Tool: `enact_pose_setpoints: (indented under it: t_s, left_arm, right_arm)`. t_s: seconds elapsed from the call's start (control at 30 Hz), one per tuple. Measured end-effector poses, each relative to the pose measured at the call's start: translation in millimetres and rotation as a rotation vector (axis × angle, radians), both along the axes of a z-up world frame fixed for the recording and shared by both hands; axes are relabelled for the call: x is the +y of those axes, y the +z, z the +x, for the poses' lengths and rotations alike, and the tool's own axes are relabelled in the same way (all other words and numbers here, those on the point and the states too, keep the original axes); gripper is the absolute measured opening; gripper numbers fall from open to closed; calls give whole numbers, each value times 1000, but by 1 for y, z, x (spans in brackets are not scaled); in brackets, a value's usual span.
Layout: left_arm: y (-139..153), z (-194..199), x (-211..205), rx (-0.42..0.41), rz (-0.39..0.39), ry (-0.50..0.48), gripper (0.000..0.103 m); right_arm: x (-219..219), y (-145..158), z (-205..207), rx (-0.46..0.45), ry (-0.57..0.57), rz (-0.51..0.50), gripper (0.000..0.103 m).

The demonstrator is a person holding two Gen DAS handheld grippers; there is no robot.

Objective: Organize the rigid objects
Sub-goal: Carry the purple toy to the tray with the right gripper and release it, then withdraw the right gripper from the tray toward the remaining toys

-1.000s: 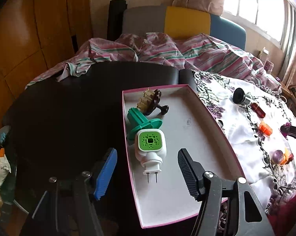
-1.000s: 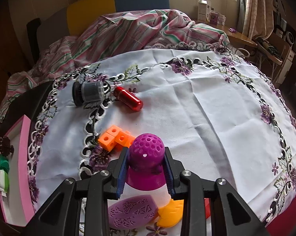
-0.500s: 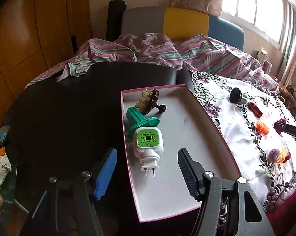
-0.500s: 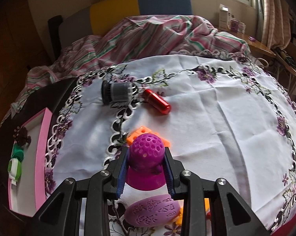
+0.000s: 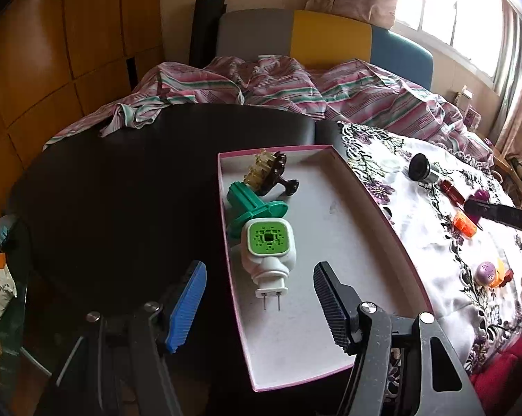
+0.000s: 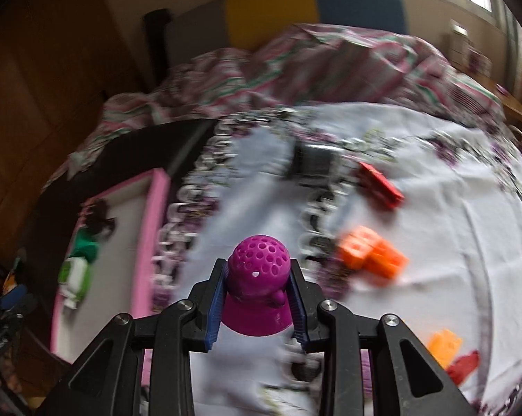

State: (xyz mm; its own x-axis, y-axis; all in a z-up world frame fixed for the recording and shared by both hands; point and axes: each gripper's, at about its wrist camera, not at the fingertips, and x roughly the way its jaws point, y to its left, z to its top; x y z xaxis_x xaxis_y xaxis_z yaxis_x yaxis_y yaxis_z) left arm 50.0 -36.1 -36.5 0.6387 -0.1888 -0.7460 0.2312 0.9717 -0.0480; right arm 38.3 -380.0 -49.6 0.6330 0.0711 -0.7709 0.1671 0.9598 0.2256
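R gripper jaws clamped on purple dome toy, we've lifted it, swinging twd pink box. L gripper jaws half-open, empty. Drop-off next.

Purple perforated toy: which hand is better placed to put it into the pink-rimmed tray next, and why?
Right. Its tongs are already shut on the purple toy; the left tongs hang open and empty over the tray.

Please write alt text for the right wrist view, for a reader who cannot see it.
The right gripper holds a purple perforated toy above a white floral tablecloth. Orange blocks lie to its right, a pink-rimmed tray to its left; the picture is blurred.
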Motion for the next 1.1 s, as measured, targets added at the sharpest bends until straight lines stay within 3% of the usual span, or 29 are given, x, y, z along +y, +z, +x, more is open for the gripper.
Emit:
enact_pose_setpoints:
  t_s: [0.37, 0.57, 0.8, 0.87, 1.1]
  left_arm:
    - [0, 4, 17, -2, -18, 31, 65]
    - [-3, 11, 28, 12, -32, 56, 65]
    - [-11, 19, 37, 41, -39, 83, 65]
    - [-13, 21, 40, 46, -39, 88, 65]
    - [-11, 19, 38, 39, -46, 78, 65]
  right_arm:
    - [116, 21, 63, -31, 262, 12, 33]
    - [165, 13, 114, 3, 339, -16, 33]
    - [196, -31, 167, 125, 358, -54, 34]
    - [197, -45, 176, 157, 351, -57, 39]
    - [179, -34, 167, 122, 332, 11, 50]
